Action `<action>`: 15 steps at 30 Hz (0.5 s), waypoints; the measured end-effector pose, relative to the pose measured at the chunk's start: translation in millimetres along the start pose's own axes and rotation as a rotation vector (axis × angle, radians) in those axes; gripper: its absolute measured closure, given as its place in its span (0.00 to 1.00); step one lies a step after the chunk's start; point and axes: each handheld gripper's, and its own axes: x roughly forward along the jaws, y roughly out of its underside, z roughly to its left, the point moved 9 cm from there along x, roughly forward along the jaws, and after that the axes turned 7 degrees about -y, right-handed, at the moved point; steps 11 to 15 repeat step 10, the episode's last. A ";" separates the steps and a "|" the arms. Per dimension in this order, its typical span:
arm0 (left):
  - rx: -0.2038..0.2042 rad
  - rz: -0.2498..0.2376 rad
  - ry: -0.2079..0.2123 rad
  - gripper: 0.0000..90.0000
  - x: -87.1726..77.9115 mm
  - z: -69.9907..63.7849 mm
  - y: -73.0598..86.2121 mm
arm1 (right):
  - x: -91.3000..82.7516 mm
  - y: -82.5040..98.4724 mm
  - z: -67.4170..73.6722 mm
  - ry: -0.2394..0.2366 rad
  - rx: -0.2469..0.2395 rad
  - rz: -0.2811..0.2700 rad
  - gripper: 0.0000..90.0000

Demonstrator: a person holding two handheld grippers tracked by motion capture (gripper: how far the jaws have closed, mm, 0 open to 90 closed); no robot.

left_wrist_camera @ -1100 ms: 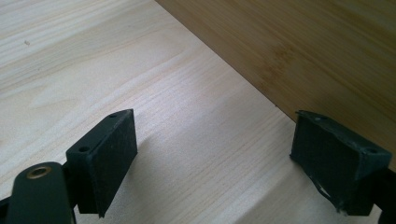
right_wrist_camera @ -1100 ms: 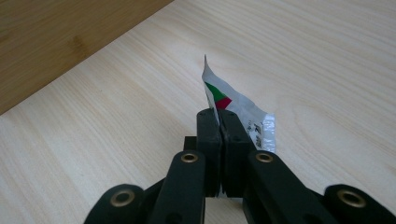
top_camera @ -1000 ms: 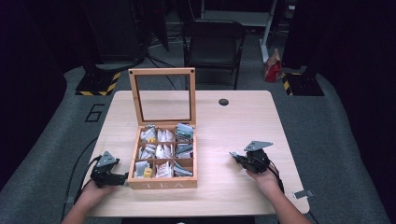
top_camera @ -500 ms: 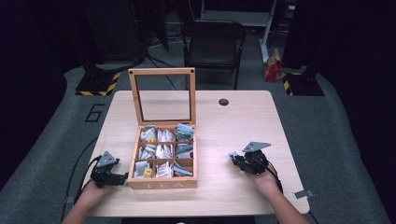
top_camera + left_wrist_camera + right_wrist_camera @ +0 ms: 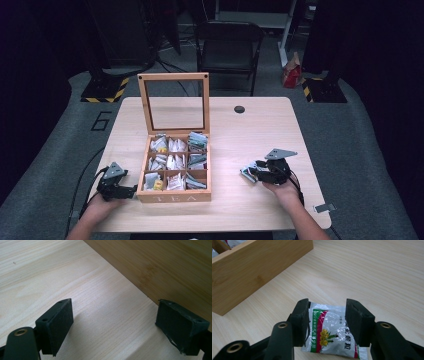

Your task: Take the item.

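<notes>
An open wooden tea box (image 5: 172,197) with a glass lid stands on the table, its compartments holding several tea packets. My right gripper (image 5: 252,172) is to the right of the box, low over the table. In the right gripper view its jaws press both sides of a silver tea packet (image 5: 329,330) with a red and green stripe and yellow flowers; the gripper (image 5: 327,307) is shut on it. The box wall (image 5: 249,267) lies ahead to the left. My left gripper (image 5: 131,191) rests open on the table by the box's front left corner (image 5: 162,265), with nothing between its jaws (image 5: 115,312).
A small black round disc (image 5: 239,109) sits near the table's far edge. A folding chair (image 5: 227,45) stands behind the table. The upright lid (image 5: 173,77) rises at the back of the box. Bare tabletop (image 5: 250,135) spreads to the right of the box.
My right gripper has shifted a little to the left, and the tea packet now shows at its tips. The left gripper has stayed put.
</notes>
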 end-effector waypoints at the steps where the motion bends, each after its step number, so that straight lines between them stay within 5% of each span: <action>1: 0.009 -0.002 -0.003 0.15 0.1 1.0 -0.2 | -0.7 0.2 -1.2 0.000 0.003 -0.002 0.56; 8: 0.007 -0.002 -0.003 0.15 0.1 0.8 -0.2 | -4.1 0.2 -13.3 0.076 0.022 -0.032 0.39; 15: 0.008 -0.002 -0.003 0.15 0.1 0.8 -0.2 | -4.6 -0.4 -13.0 0.074 0.029 -0.035 0.40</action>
